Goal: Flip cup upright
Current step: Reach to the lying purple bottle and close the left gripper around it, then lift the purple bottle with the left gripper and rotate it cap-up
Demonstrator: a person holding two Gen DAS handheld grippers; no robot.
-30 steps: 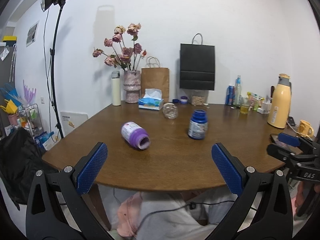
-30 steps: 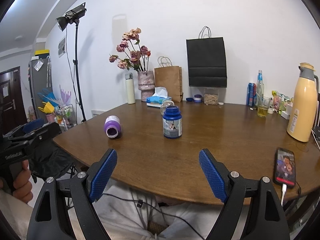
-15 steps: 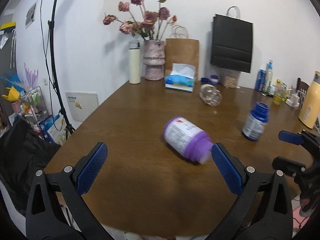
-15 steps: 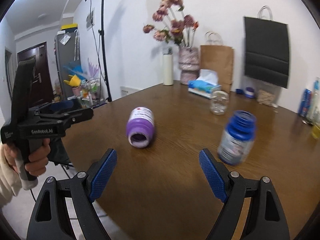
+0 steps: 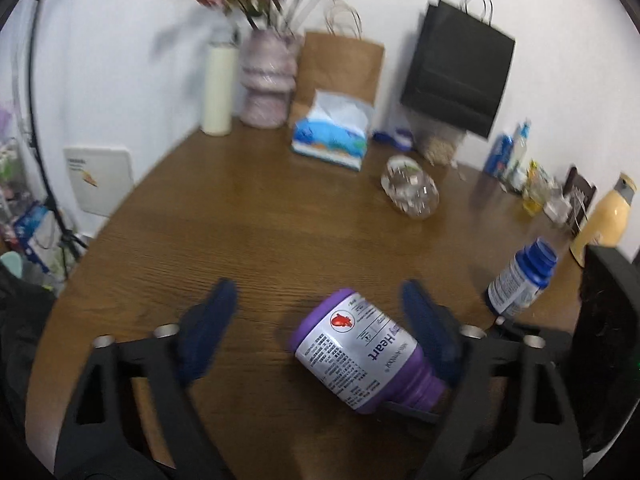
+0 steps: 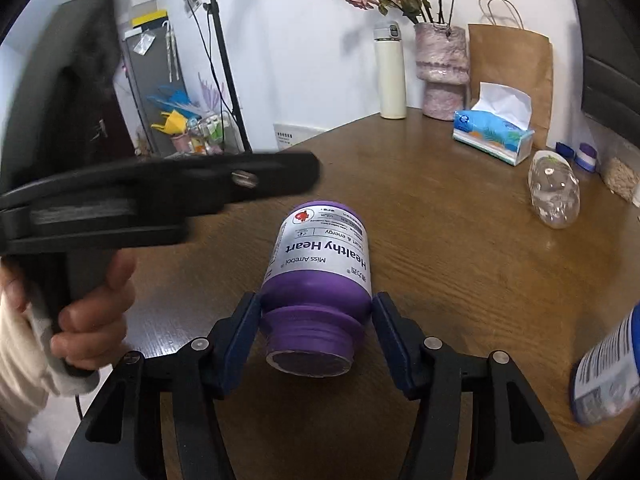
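The right gripper (image 6: 316, 340) has its blue pads closed against the neck end of the purple plastic bottle-shaped cup (image 6: 320, 276), lying sideways on the round brown wooden table (image 6: 460, 264). The left gripper (image 5: 320, 328) hovers spread apart around it.

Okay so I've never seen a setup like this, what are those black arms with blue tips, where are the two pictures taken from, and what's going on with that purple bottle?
There is no robot here: a person holds a pistol-grip tool in each hand, each with two blue-padded fingers and a fisheye camera looking along them. One picture comes from the left gripper, the other from the right gripper.

On the wooden table the purple bottle lies on its side, open mouth facing the right camera. The right gripper's pads sit on either side of its shoulder, touching or nearly so. The left gripper is open, with the bottle near its right finger.

Also on the table are a blue bottle, a clear bottle on its side, a tissue box and a flower vase.
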